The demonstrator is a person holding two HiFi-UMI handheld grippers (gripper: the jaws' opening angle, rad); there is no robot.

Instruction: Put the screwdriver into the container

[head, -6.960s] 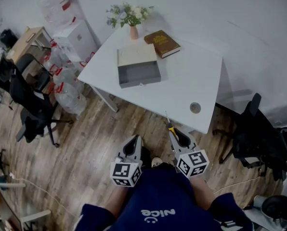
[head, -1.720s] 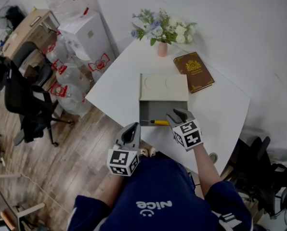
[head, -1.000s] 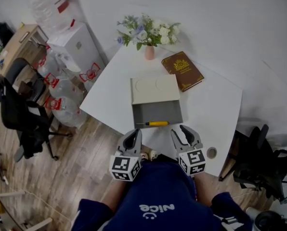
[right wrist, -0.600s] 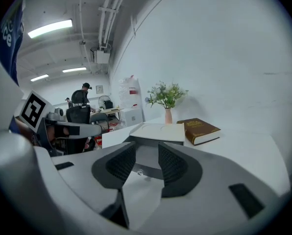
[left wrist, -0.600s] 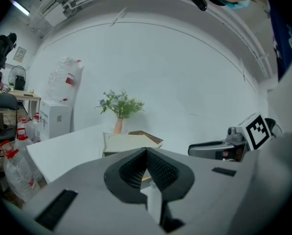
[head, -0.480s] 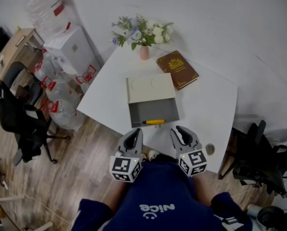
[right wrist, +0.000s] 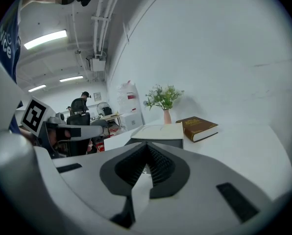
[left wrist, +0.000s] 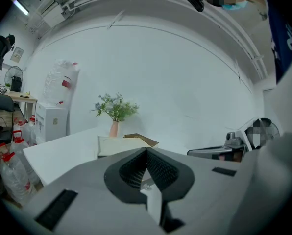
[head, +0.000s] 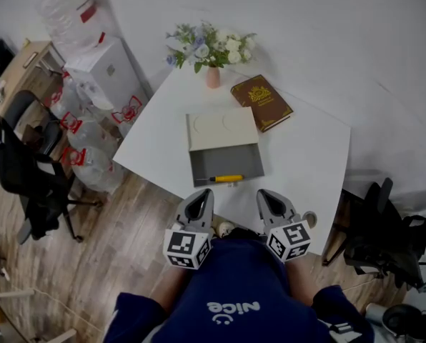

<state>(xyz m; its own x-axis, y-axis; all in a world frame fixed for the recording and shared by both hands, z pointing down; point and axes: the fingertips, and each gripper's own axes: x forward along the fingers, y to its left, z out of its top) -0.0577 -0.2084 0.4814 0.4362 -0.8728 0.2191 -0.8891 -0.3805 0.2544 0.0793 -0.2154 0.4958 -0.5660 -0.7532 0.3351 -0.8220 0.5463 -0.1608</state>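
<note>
The yellow-handled screwdriver (head: 224, 179) lies inside the grey container (head: 229, 163), along its near wall, on the white table (head: 306, 156). The left gripper (head: 199, 201) is pressed together and empty. The right gripper (head: 269, 200) has just closed on nothing. The person's shirt (head: 234, 284) reads "nice".

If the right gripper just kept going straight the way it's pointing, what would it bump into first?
The right gripper would probably meet the container, at the end where the screwdriver lies; depth is unclear, so perhaps the table edge first.

Navy shirt (head: 231, 302), white print; grey left gripper (head: 200, 197), right gripper (head: 267, 196).
</note>
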